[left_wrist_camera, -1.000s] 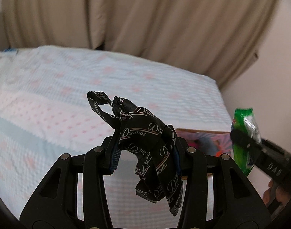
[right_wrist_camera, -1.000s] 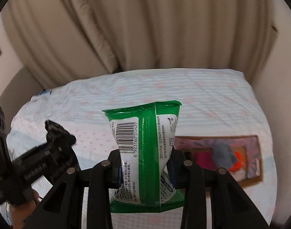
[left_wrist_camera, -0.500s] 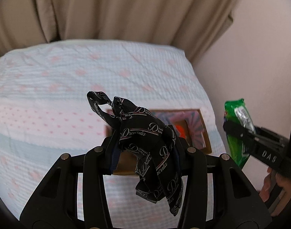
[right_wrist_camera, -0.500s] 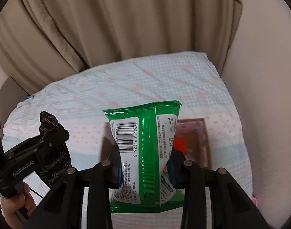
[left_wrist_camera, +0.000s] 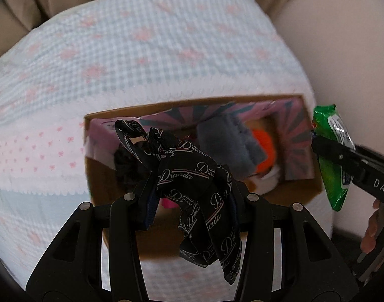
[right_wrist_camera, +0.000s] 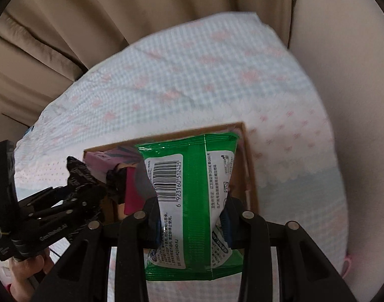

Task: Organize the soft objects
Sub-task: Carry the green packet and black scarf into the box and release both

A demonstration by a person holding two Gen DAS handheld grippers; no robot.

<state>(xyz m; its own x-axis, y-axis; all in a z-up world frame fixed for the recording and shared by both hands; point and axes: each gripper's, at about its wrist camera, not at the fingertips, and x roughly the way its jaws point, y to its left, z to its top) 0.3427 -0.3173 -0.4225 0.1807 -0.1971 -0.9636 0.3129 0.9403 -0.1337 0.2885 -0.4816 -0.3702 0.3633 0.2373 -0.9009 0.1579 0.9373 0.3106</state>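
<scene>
My left gripper (left_wrist_camera: 192, 201) is shut on a black printed ribbon (left_wrist_camera: 192, 183), which dangles over an open cardboard box (left_wrist_camera: 305, 191) on the bed. My right gripper (right_wrist_camera: 190, 216) is shut on a green wipes packet (right_wrist_camera: 192, 176), held above the same cardboard box (right_wrist_camera: 249, 166). In the left wrist view the green packet (left_wrist_camera: 330, 151) and the right gripper hover at the box's right end. Inside the box lie a grey plush piece (left_wrist_camera: 224, 146), something orange (left_wrist_camera: 263, 146) and something black (left_wrist_camera: 126, 158). The right wrist view shows the left gripper (right_wrist_camera: 76, 176) with the ribbon at the box's left end.
The bed (left_wrist_camera: 141, 50) carries a checked blue-and-pink cover. Beige curtains (right_wrist_camera: 116, 25) hang behind it and a pale wall (left_wrist_camera: 343, 37) runs along its right side. A person's fingers (left_wrist_camera: 370, 236) hold the right gripper's handle.
Both grippers have swung right and down toward the box while tilting downward. The box, earlier small and far, now fills the middle of both views. Both grips are unchanged.
</scene>
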